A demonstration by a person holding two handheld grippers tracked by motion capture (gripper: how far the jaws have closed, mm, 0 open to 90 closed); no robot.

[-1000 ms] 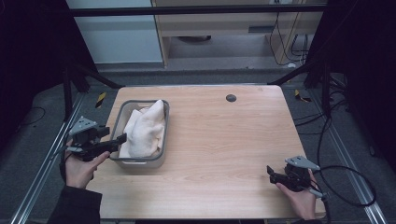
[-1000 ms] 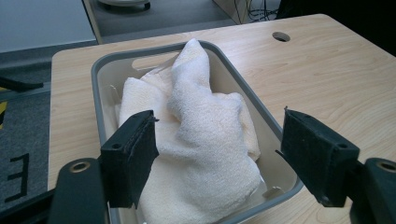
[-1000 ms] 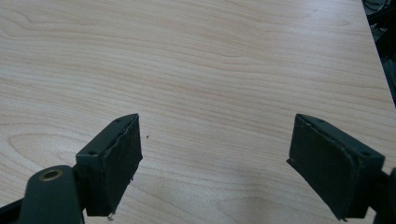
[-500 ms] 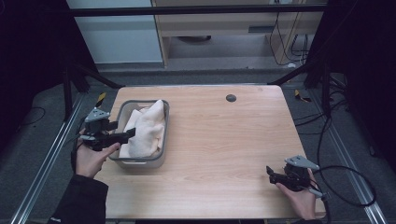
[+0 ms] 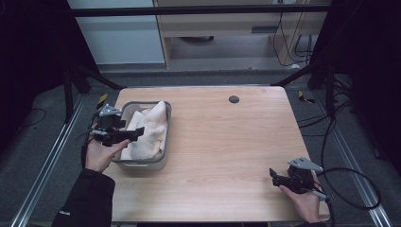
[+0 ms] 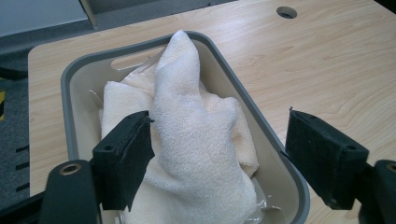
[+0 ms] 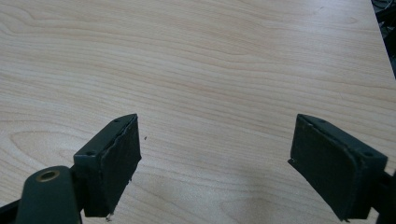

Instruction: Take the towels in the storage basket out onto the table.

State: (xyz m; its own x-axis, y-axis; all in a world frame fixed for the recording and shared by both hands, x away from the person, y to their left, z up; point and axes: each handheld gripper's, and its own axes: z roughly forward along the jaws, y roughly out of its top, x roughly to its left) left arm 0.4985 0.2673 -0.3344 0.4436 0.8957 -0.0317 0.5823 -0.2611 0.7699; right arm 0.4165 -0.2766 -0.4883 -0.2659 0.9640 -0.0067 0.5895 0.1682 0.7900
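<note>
Left gripper over the towel bin, jaws wide

Left gripper (image 5: 135, 134) hangs at the left edge of the table (image 5: 227, 142), over the near-left part of the grey bin (image 5: 168, 124). Its jaws have just been opening and stand well apart. In the left gripper view the towel (image 6: 196, 140) lies between them: the left pad looks to be touching or just beside the cloth, cannot tell which, and the right pad stands clear of it, out past the bin's right wall. No squeeze on the cloth, so not a grip.

Towel is cream-white, bunched up inside the bin, one fold rising to a peak near the bin's far end. It fills most of the bin; a bit of bare floor and a slot handle show at the far wall. Bin sits on the table's left side, long axis running away from the person, rim grey, inside beige.

Right gripper (image 5: 275, 176) rests at the near-right corner of the table, well apart from the bin. Jaws apart, nothing between them, bare wood under them in the right gripper view. Grey plate on top, cable looping off the table's right edge.

Round hole (image 5: 233, 99) in the tabletop near the far edge, right of the bin
</note>
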